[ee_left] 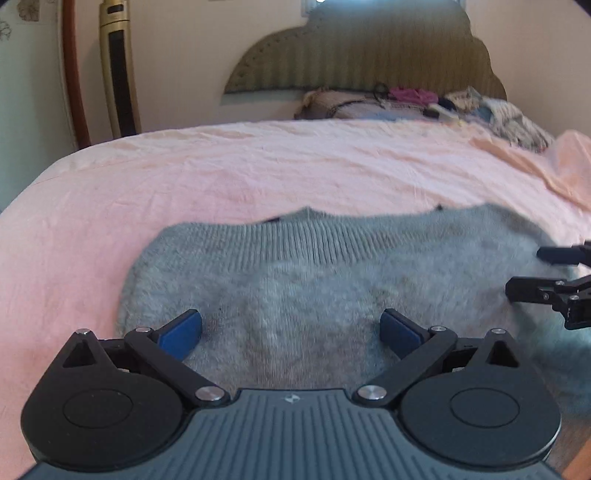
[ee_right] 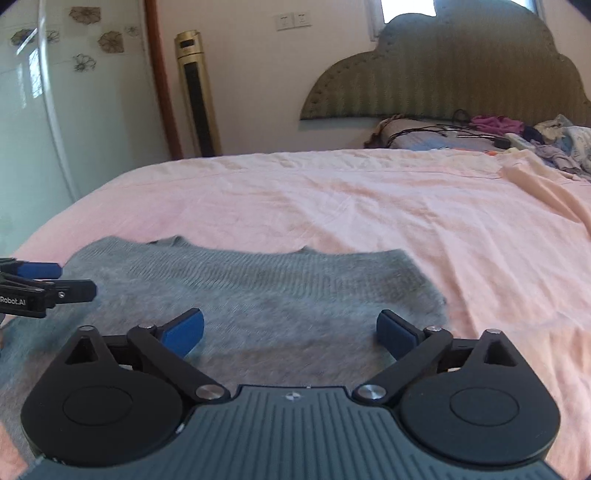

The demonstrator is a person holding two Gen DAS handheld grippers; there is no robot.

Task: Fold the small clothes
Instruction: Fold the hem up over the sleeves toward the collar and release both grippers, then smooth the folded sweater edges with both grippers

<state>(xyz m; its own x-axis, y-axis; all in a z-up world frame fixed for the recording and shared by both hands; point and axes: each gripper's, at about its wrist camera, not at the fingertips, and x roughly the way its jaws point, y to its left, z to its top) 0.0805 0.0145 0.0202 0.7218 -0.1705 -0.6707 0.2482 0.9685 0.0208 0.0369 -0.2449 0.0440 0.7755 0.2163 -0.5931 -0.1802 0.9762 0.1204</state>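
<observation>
— Where do we find the grey fuzzy knitted sweater [ee_left: 332, 280]?

— Flat on the pink sheeted bed [ee_right: 332, 199], near its front edge, under both our grippers.

— And behind it?

— A padded scalloped headboard [ee_right: 461, 74] with a pile of mixed clothes [ee_right: 554, 140] before it; a tall gold tower fan [ee_right: 197, 96] stands left of the bed.

Grey sweater [ee_left: 332, 280], pink sheet [ee_left: 258, 173]

A wide bed [ee_right: 332, 206] under a wrinkled pink sheet [ee_left: 258, 173] fills the room. At its far end stands a scalloped olive headboard [ee_right: 443, 74] against a cream wall [ee_right: 251, 74]. Left of the headboard stands a gold tower fan [ee_right: 197, 92]; daylight enters a window [ee_right: 406, 9] above it.
</observation>
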